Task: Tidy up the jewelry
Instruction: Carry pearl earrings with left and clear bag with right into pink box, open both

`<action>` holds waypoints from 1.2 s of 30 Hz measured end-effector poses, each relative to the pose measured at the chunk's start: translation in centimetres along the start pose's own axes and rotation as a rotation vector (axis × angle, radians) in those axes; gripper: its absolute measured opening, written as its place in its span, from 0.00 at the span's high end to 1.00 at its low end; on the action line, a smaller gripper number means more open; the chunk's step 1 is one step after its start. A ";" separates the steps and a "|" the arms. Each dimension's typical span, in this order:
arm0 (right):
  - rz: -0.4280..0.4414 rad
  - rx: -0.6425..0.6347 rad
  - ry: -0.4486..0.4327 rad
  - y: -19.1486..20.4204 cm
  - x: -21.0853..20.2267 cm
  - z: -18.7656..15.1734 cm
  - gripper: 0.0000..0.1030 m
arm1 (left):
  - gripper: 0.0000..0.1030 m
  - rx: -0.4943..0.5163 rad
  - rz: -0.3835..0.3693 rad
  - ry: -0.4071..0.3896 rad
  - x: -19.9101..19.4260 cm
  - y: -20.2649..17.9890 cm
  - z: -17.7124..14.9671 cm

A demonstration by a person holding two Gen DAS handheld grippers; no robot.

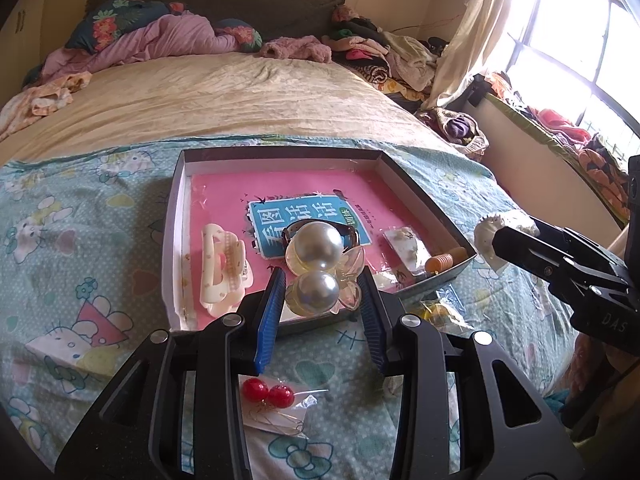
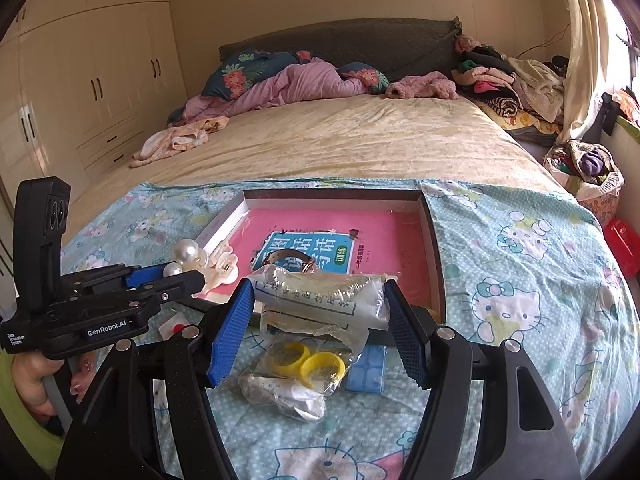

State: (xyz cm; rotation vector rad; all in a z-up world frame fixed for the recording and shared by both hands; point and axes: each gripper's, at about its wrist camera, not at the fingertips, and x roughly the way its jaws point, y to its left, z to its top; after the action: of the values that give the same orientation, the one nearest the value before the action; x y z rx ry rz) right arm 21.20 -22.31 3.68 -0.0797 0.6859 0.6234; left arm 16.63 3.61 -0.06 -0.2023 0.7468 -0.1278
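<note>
My left gripper (image 1: pixel 322 300) is shut on a hair ornament of two large pearls (image 1: pixel 316 256) with clear petals, held over the near edge of the shallow box (image 1: pixel 176 216). The box holds a pink book, a cream claw clip (image 1: pixel 222 268), a dark watch strap (image 1: pixel 352 234), a small earring packet (image 1: pixel 404 244) and an orange spiral (image 1: pixel 440 261). My right gripper (image 2: pixel 320 308) is shut on a clear plastic packet (image 2: pixel 320 300) with a beaded chain inside, just in front of the box (image 2: pixel 434 240). The left gripper (image 2: pixel 188 276) with its pearls (image 2: pixel 188 252) shows at the left.
On the Hello Kitty sheet lie red bead earrings (image 1: pixel 268 394), a bag with yellow rings (image 2: pixel 308 364), a crumpled clear bag (image 2: pixel 280 396) and a blue case (image 2: pixel 366 368). A hand (image 2: pixel 32 380) grips the left handle. Bedding and clothes pile up at the far end.
</note>
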 end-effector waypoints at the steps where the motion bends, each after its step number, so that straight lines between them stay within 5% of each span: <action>1: -0.003 0.000 -0.003 -0.2 0.2 0.2 0.38 | 0.72 0.001 0.002 0.001 0.2 0.0 0.2; 20: -0.044 -0.003 0.028 -3.3 5.4 2.6 0.38 | 0.72 -0.001 0.024 0.056 4.6 -0.3 1.1; 36: -0.081 0.046 0.120 -5.6 10.2 0.8 0.38 | 0.72 0.001 0.042 0.084 6.2 0.0 0.5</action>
State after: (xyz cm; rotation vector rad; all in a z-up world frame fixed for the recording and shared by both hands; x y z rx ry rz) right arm 30.89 -21.44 -2.73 -0.1020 0.8086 0.5274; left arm 21.52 2.55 -3.80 -0.1806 0.8341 -0.0971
